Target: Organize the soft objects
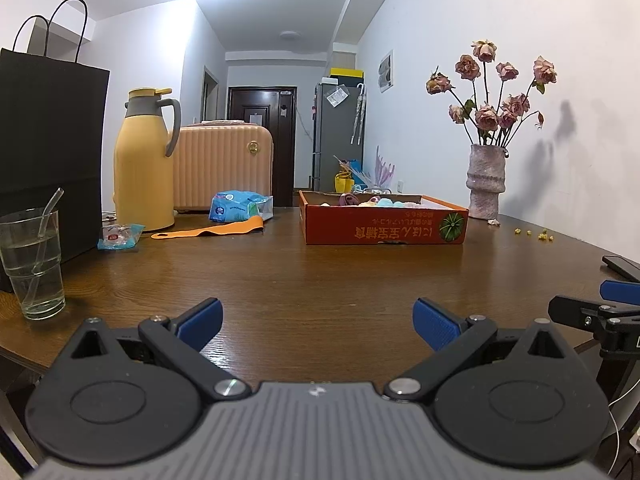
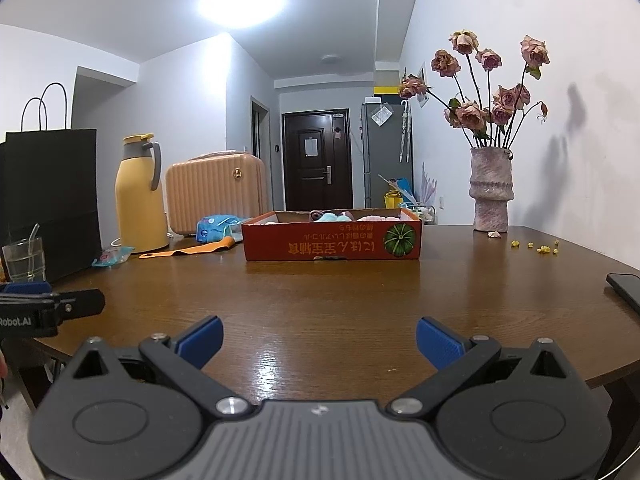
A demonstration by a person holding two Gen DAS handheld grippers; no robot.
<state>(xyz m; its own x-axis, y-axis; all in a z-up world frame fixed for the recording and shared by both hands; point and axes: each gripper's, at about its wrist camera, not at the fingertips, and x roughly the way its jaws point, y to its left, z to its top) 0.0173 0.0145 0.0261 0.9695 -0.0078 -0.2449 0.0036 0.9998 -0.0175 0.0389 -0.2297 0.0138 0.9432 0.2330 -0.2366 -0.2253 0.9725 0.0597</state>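
Note:
A shallow orange cardboard box stands on the far part of the brown table. Several soft pastel items lie inside it, only their tops showing over the rim. My left gripper hovers open over the table's near edge, well short of the box, with nothing between its blue pads. My right gripper is also open and empty, beside the left one at the near edge. Each gripper shows at the edge of the other's view.
At the left stand a black paper bag, a glass of water with a straw, a yellow thermos jug and a peach case. Small packets and an orange strap lie nearby. A vase of dried roses and a phone are at right.

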